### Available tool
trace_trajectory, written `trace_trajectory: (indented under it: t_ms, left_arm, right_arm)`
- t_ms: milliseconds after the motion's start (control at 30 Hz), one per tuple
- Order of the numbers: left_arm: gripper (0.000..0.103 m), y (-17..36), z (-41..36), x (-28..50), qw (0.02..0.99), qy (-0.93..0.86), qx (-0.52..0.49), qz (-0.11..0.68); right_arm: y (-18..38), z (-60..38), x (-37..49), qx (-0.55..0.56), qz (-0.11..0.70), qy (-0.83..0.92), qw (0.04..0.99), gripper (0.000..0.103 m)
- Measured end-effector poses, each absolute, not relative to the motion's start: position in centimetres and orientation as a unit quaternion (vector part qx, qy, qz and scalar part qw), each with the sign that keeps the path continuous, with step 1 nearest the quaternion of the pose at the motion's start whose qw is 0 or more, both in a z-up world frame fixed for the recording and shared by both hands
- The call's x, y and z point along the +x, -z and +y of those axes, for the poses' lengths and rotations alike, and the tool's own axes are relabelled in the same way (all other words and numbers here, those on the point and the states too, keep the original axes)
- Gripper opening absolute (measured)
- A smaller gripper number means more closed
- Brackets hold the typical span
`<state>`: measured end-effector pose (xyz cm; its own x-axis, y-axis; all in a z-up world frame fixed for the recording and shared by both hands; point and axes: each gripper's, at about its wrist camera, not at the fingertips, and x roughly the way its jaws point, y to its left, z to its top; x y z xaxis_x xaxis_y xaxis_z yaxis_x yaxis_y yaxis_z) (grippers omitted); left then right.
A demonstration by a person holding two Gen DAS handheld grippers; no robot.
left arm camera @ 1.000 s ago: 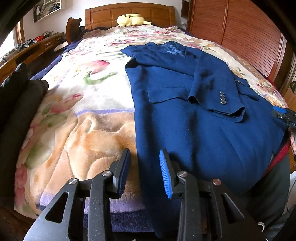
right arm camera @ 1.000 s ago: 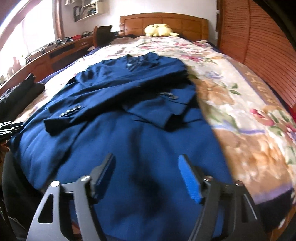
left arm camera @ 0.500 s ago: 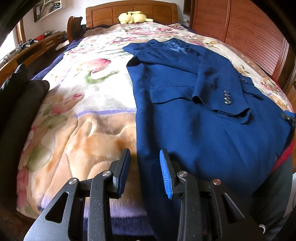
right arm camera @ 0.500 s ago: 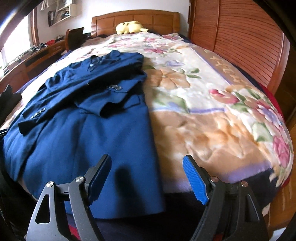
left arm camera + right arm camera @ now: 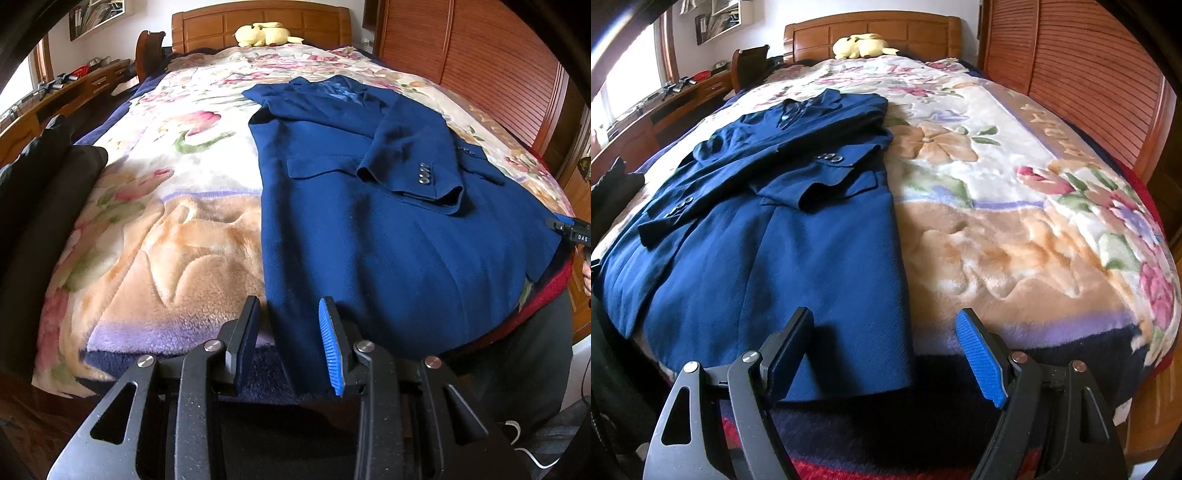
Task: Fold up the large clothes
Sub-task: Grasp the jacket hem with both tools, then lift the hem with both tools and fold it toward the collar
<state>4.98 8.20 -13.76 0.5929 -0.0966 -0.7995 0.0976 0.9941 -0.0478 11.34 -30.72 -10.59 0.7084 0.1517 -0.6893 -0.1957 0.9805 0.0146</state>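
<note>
Coat: a large navy blue coat (image 5: 388, 236) lies flat along the bed, collar toward the headboard, hem at the near edge, where it hangs slightly over the blanket's border.
Sleeves: both are folded inward across the coat's front; one buttoned cuff (image 5: 428, 177) rests over a pocket flap, the other cuff (image 5: 676, 210) lies near the opposite side edge.
Left gripper: the left gripper (image 5: 291, 339) hovers over the hem corner on its side, jaws partly apart; the coat's edge shows between the fingers, but the pads do not press on it and nothing is held.
Right gripper: the right gripper (image 5: 886, 354) hangs above the other hem corner with its jaws spread wide; the coat's side edge runs between the fingers, ungripped.
Blanket: a floral blanket (image 5: 1015, 229) in cream, orange and pink covers the bed under the coat.
Headboard: a wooden headboard (image 5: 258, 22) with a yellow plush toy (image 5: 264, 34) just in front.
Surroundings: a slatted wooden wall (image 5: 1089, 74) runs along one side; a dark garment (image 5: 40, 184) lies at the bed's other edge.
</note>
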Motion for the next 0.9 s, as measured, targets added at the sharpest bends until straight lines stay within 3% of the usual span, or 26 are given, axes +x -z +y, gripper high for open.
trace_trajectory:
  t_ms: [133, 167, 233, 267, 300, 367, 900]
  left_arm:
    - [0.034, 13.9, 8.2, 5.4, 0.893, 0.061, -0.004, 0.446]
    - [0.034, 13.9, 8.2, 5.3, 0.894, 0.062, -0.003, 0.444]
    - [0.022, 13.9, 8.1, 5.3, 0.896, 0.068, 0.000, 0.438]
    - [0.014, 13.9, 8.0, 5.3, 0.897, 0.070, 0.002, 0.437]
    - [0.009, 13.7, 8.0, 5.4, 0.897, 0.072, -0.002, 0.435]
    - [0.005, 13.1, 8.1, 5.3, 0.902, 0.079, -0.017, 0.425]
    - [0.003, -1.3, 6.2, 2.0, 0.962, 0.104, -0.003, 0.252]
  right_arm:
    - [11.0, -30.2, 11.4, -0.032, 0.376, -0.112, 0.919, 0.078]
    - [11.1, -29.8, 11.5, -0.038, 0.379, -0.115, 0.918, 0.071]
    - [11.4, -29.2, 11.7, -0.049, 0.383, -0.123, 0.914, 0.060]
    - [11.3, -29.1, 11.7, -0.053, 0.383, -0.127, 0.914, 0.051]
    - [11.2, -29.1, 11.8, -0.052, 0.382, -0.135, 0.913, 0.031]
    - [10.8, -29.0, 11.9, -0.039, 0.381, -0.167, 0.908, 0.012]
    - [0.5, -30.5, 5.8, -0.011, 0.236, -0.186, 0.954, 0.009]
